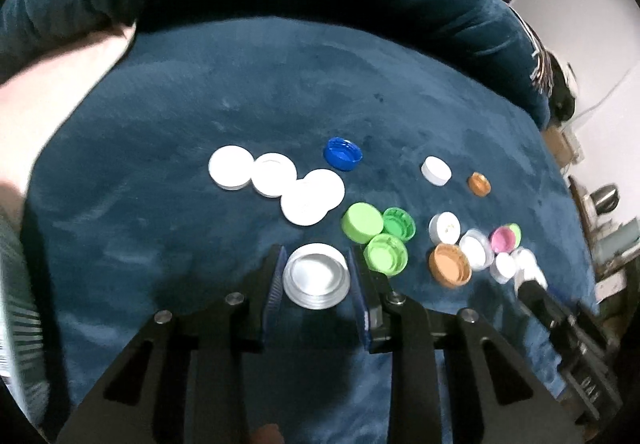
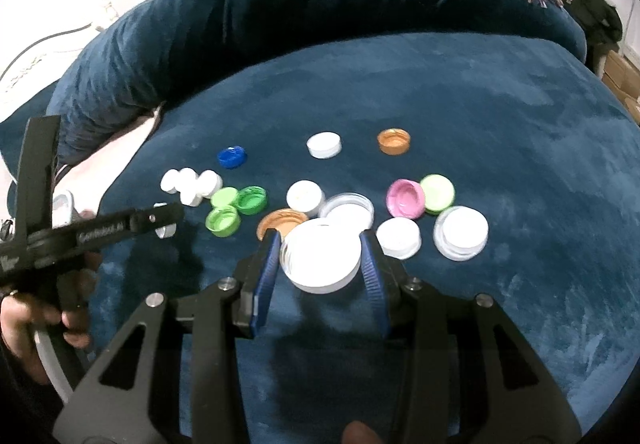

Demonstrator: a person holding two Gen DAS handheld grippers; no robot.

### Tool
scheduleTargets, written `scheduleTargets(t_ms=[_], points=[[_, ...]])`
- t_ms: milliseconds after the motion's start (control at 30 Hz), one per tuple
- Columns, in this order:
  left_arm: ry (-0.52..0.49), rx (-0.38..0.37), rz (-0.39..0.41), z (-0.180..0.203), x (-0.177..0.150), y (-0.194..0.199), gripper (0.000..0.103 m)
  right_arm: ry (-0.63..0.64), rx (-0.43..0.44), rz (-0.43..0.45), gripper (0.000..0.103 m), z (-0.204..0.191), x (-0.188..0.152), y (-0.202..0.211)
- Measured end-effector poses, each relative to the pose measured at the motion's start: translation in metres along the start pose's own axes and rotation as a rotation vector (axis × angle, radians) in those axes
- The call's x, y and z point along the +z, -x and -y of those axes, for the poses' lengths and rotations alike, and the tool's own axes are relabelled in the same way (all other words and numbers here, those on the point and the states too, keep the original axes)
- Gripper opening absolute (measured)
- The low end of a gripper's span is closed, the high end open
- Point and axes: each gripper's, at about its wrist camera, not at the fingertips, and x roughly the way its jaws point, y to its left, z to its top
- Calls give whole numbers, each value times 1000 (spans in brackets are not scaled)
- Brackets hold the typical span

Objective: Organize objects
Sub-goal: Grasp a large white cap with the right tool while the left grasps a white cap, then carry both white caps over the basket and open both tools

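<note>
Loose bottle caps and jar lids lie on a dark blue velvet cushion (image 1: 180,123). My left gripper (image 1: 316,254) is shut on a silvery metal lid (image 1: 316,278), with a blue pad pressed against each side of it. My right gripper (image 2: 320,240) is shut on a large white lid (image 2: 320,264), also pinched from both sides. Three white lids (image 1: 275,174) sit in a row to the far left, and three green caps (image 1: 384,240) are bunched just right of the silvery lid. A blue cap (image 1: 342,153) lies beyond them.
Orange caps (image 2: 394,141) (image 2: 280,224), a pink cap (image 2: 406,199), a pale green cap (image 2: 438,192) and several white lids (image 2: 461,232) are scattered around the right gripper. A rolled blue blanket (image 2: 320,3) borders the far side. A hand (image 2: 40,316) holds the left gripper's handle.
</note>
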Motion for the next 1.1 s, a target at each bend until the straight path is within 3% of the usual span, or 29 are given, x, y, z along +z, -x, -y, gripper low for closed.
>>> scheduleTargets(t_ms=[267,567,767,1100], points=[[-44,25,74,-12,-2,44,32,40,41,20,41,-28,5,6],[36,68,155,-61,-7,102,32,101,100,36,41,-73,13,12],[130,138,200,-115,-12,137,32,160,173,43,41,-122,17,13],[247,251,258,-197,-20,185,32,240,370,-1,42,-229,18,2]])
